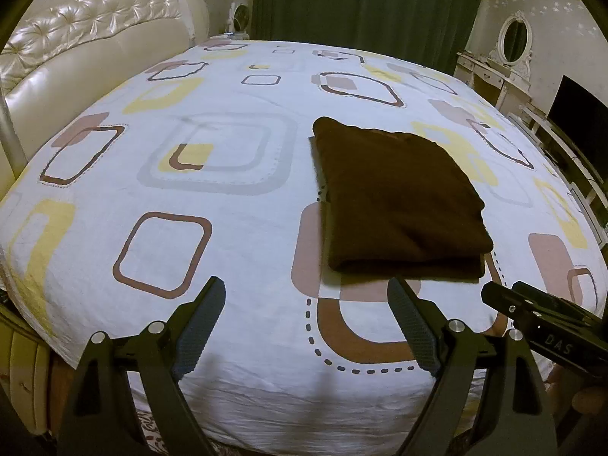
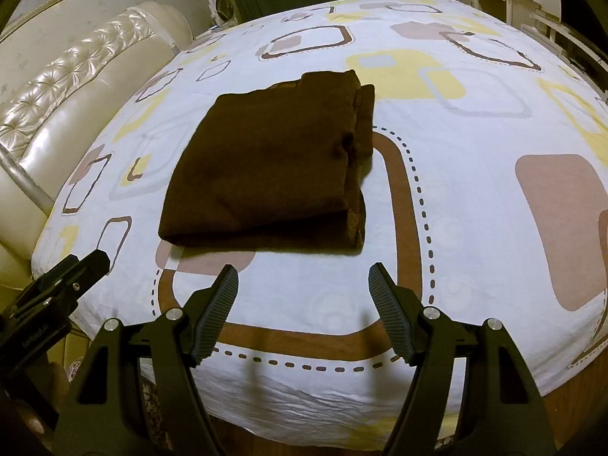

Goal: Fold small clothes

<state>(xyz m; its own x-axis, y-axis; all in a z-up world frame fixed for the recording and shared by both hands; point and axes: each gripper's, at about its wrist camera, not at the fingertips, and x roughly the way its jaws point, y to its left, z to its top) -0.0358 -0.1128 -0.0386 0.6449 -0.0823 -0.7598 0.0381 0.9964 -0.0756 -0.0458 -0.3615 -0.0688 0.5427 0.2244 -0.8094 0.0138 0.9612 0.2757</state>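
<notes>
A dark brown garment [image 1: 395,197] lies folded into a thick rectangle on the patterned bed sheet [image 1: 228,228]; it also shows in the right wrist view [image 2: 273,174]. My left gripper [image 1: 306,292] is open and empty, hovering above the near edge of the bed, just short of the garment's near edge and to its left. My right gripper [image 2: 304,277] is open and empty, also just short of the garment's near edge. The right gripper shows at the lower right of the left wrist view [image 1: 532,311]. The left gripper shows at the lower left of the right wrist view [image 2: 72,277].
A cream tufted headboard [image 1: 95,57] runs along the left side of the bed. Dark green curtains [image 1: 361,3] hang behind it. A white dresser with an oval mirror [image 1: 509,53] and a dark screen [image 1: 573,106] stand at the right.
</notes>
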